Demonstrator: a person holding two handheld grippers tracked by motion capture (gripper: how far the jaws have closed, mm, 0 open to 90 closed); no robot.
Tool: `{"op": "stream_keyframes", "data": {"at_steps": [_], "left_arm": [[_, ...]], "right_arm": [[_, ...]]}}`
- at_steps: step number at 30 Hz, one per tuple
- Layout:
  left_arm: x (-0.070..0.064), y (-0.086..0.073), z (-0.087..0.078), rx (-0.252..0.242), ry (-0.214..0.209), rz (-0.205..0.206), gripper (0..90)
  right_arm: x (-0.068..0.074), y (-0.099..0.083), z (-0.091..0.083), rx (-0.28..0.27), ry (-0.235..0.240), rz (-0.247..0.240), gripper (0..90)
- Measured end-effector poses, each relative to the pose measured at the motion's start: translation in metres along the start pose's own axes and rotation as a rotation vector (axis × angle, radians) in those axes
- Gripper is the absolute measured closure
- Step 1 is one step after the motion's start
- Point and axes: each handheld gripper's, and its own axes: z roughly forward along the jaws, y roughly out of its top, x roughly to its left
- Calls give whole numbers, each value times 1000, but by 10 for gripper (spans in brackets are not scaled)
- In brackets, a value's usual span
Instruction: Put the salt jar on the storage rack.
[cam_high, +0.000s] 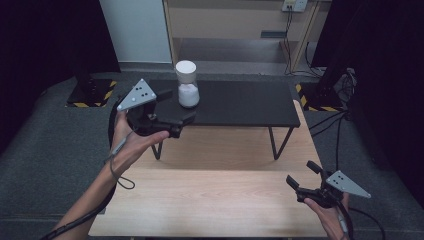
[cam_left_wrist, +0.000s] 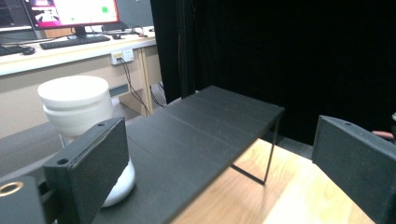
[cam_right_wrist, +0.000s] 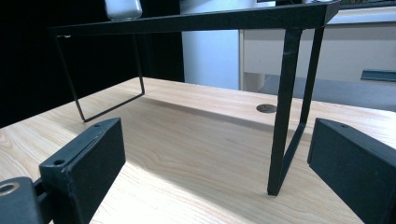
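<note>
- A light wooden desk (cam_high: 210, 200) carries a low black shelf (cam_high: 240, 102) on thin metal legs, set along its far edge
- A white hourglass (cam_high: 187, 84) stands upright on the shelf, near its left end; the lower bulb holds white sand
- The left gripper (cam_high: 182, 107) is held up in the left hand (cam_high: 131, 140), just beside the hourglass on the near side, jaws wide apart and empty
- In the left gripper view the hourglass (cam_left_wrist: 77, 109) sits partly behind the left-hand jaw, not between the two; whether it touches that jaw cannot be told
- The right gripper (cam_high: 302, 175) is low at the desk's near right corner, held by the right hand (cam_high: 330, 212), jaws apart with nothing between them
- The right gripper view looks under the shelf (cam_right_wrist: 196, 18), with one leg (cam_right_wrist: 285, 112) standing on the desk (cam_right_wrist: 187, 140) close ahead
- A monitor (cam_left_wrist: 70, 11) and keyboard (cam_left_wrist: 74, 41) sit on a counter in the background
</note>
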Motion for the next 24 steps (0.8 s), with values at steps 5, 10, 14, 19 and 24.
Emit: {"op": "stream_keyframes", "data": {"at_steps": [5, 10, 14, 19, 24], "left_arm": [[-5, -12, -10, 16, 0, 1, 31], [-4, -21, -12, 39, -3, 20, 20], [-5, -25, -12, 39, -4, 19, 18], [-6, -22, -10, 42, -2, 34, 18], [-7, -21, -8, 42, -6, 28, 17]], "right_arm": [[1, 0, 0, 1, 1, -1, 42], [1, 0, 0, 0, 1, -2, 42], [1, 0, 0, 0, 1, -3, 42], [1, 0, 0, 1, 1, -3, 42], [1, 0, 0, -1, 1, -3, 42]]}}
